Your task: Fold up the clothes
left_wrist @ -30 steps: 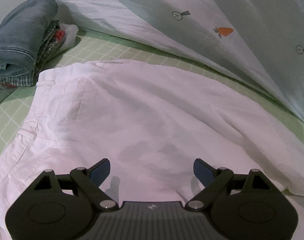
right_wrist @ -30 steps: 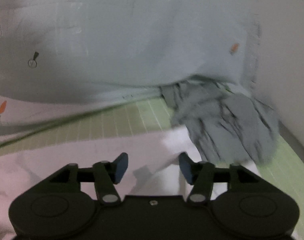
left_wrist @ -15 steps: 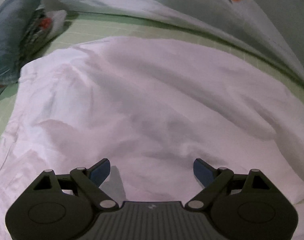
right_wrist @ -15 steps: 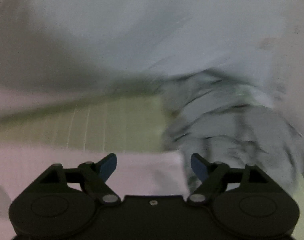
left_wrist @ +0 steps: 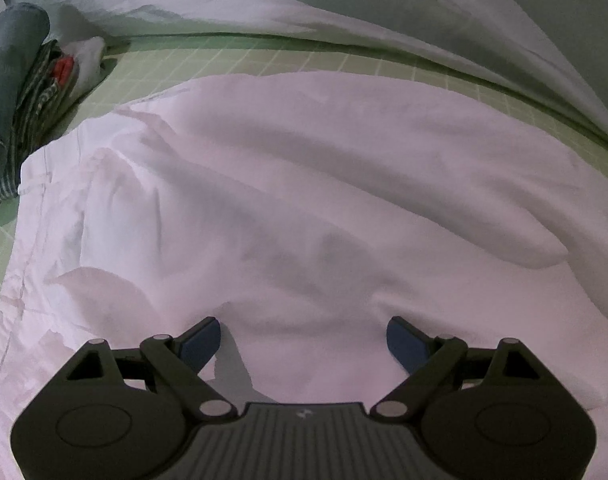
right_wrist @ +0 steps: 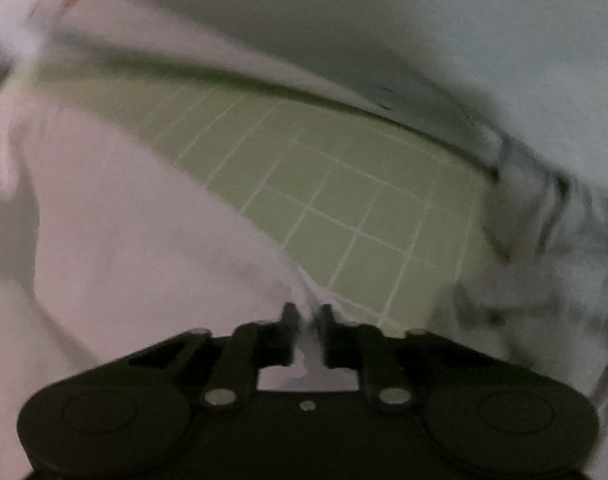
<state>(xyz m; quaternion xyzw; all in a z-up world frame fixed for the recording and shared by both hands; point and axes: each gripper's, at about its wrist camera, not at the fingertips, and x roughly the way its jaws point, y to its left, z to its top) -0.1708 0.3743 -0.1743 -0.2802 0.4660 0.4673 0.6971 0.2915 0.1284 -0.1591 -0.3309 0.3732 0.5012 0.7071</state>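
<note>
A crumpled white garment (left_wrist: 304, 184) lies spread over the green grid sheet (left_wrist: 288, 60). My left gripper (left_wrist: 304, 340) hovers just above the garment's near part. It is open wide, its blue pads (left_wrist: 200, 342) apart, with cloth lying below them but not pinched. In the blurred right wrist view, my right gripper (right_wrist: 307, 316) is shut on the edge of the white garment (right_wrist: 124, 240), where it meets the bare green sheet (right_wrist: 343, 184). A thin fold of white cloth runs up between its jaws.
A stack of folded clothes (left_wrist: 12, 80), with jeans on top, sits at the far left. A pale duvet with carrot prints (left_wrist: 423, 8) lies along the back of the bed. A grey crumpled garment (right_wrist: 543, 240) lies at the right of the sheet.
My right gripper swung and rolled down to the garment's edge and shut on it from wide open. My left gripper sank closer to the cloth, then held still, open.
</note>
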